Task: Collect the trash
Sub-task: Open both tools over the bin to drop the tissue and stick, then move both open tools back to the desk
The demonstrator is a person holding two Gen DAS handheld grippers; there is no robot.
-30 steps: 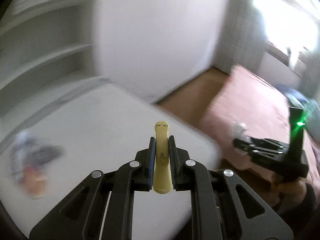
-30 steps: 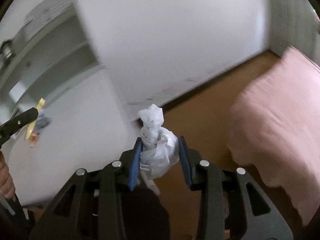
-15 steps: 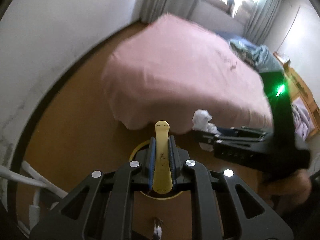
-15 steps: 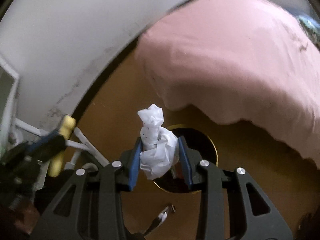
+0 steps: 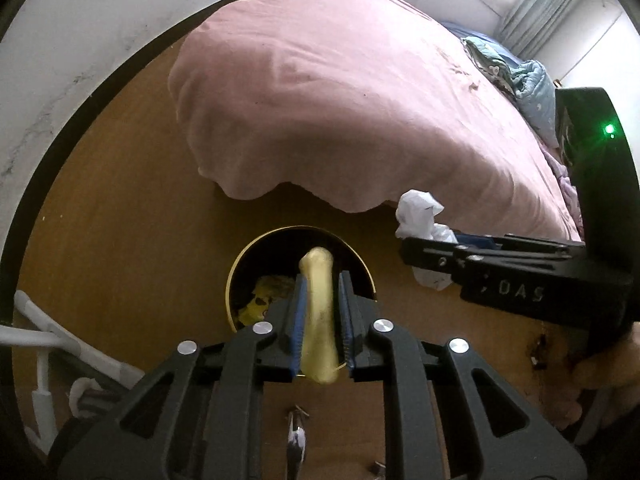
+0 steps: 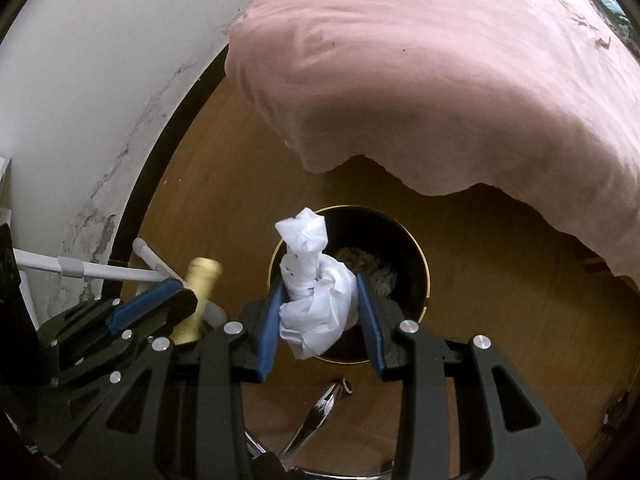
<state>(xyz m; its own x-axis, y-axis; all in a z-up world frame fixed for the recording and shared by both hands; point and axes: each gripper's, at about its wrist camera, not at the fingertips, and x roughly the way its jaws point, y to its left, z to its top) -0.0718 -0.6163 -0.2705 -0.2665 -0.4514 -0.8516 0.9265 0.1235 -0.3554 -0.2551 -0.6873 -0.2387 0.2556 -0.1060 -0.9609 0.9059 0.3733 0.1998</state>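
Banana peel [image 5: 318,316] sits between the left hand-held gripper [image 5: 322,312] pads, long axis pointing along the fingers, straight over the bin [image 5: 240,268] on the floor. Its jaws have just been opening; peel looks loose, we judge it about to drop. Right hand-held gripper [image 6: 318,312] is clenched on the crumpled tissue [image 6: 314,292], also over the bin.

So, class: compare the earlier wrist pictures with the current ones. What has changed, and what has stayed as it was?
Both grippers swung from the white table down over the round bin on the floor. The left gripper has just been opening; the yellow piece sits between its jaws, with a small gap showing. Unchanged: the right gripper stays clamped on the white crumpled bag.
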